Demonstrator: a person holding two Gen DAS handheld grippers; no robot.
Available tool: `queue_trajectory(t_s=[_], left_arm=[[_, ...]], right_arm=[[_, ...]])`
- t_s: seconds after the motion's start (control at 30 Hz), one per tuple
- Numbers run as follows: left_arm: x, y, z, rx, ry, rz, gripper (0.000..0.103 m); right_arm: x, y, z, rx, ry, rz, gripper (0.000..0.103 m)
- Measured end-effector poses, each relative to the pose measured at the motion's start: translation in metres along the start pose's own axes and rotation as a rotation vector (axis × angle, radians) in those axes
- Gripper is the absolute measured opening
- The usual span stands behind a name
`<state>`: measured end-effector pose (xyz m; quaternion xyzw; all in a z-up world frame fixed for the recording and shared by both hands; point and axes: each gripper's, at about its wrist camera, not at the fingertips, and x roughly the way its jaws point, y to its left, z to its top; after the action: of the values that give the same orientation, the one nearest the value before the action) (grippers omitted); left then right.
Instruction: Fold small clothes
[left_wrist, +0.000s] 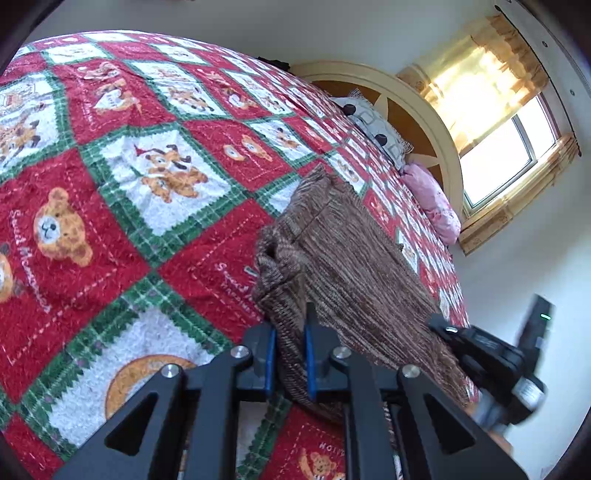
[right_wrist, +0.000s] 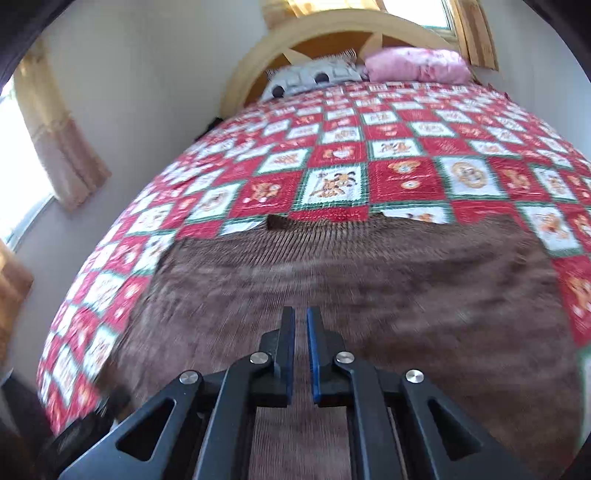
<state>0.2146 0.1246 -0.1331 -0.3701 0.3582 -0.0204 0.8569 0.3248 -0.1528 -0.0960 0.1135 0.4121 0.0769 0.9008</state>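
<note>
A brown ribbed knit garment (left_wrist: 354, 258) lies on the quilted bed. My left gripper (left_wrist: 290, 332) is shut on a bunched edge of it, the cloth pinched between the blue pads. In the left wrist view my right gripper (left_wrist: 439, 326) sits at the garment's right edge. In the right wrist view the garment (right_wrist: 369, 288) spreads wide under my right gripper (right_wrist: 301, 325). Its jaws stand nearly together with a narrow gap, low over the cloth. The view is blurred and I cannot tell whether cloth is pinched.
The bed carries a red, green and white teddy-bear quilt (left_wrist: 129, 184). A pink pillow (right_wrist: 417, 64) and a grey patterned pillow (right_wrist: 314, 75) lie by the arched wooden headboard (right_wrist: 332, 29). A curtained window (left_wrist: 498, 147) is beside the bed.
</note>
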Motion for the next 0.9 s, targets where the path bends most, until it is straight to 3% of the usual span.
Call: queue_trajectory(t_s=[0.07,0.2,0.27,0.37,0.4,0.43,0.5,0.57,0.7,0.77,0.83,0.9], left_arm=[[0.001,-0.003,0.001,0.012,0.004,0.006,0.019],[0.006,-0.016,0.006,0.049,0.008,-0.019,0.053],[0.01,-0.025,0.008,0.082,-0.002,0.015,0.057],[0.011,-0.027,0.008,0.105,-0.021,0.055,0.039],[0.012,-0.025,0.008,0.102,-0.017,0.057,0.017],[0.015,-0.023,0.008,0.094,0.003,0.05,0.011],[0.013,-0.021,0.009,0.09,0.007,0.032,0.011],[0.006,-0.031,0.006,0.143,-0.032,0.025,0.011],[-0.004,-0.064,-0.007,0.32,-0.097,0.023,0.01],[-0.004,-0.075,-0.013,0.38,-0.109,0.021,0.01],[-0.004,-0.079,-0.015,0.4,-0.11,0.013,0.01],[-0.004,-0.079,-0.016,0.41,-0.109,-0.002,0.01]], right_arm=[[0.02,0.0,-0.004,-0.003,0.036,-0.009,0.006],[0.02,-0.002,-0.009,-0.001,-0.013,0.01,0.005],[0.02,-0.002,-0.009,0.0,-0.01,0.01,0.005],[0.019,-0.003,-0.006,0.005,0.002,0.016,0.006],[0.018,-0.005,-0.005,0.008,0.012,0.022,0.006],[0.017,-0.005,-0.001,0.011,0.029,0.026,0.006],[0.013,-0.002,0.008,0.018,0.066,0.042,0.006],[0.01,0.003,0.016,0.028,0.097,0.12,0.006],[0.011,0.023,0.038,0.032,0.171,0.29,0.008],[0.018,0.041,0.048,0.018,0.23,0.347,0.022],[0.025,0.057,0.054,0.011,0.263,0.394,0.058],[0.033,0.075,0.061,0.004,0.298,0.425,0.065]])
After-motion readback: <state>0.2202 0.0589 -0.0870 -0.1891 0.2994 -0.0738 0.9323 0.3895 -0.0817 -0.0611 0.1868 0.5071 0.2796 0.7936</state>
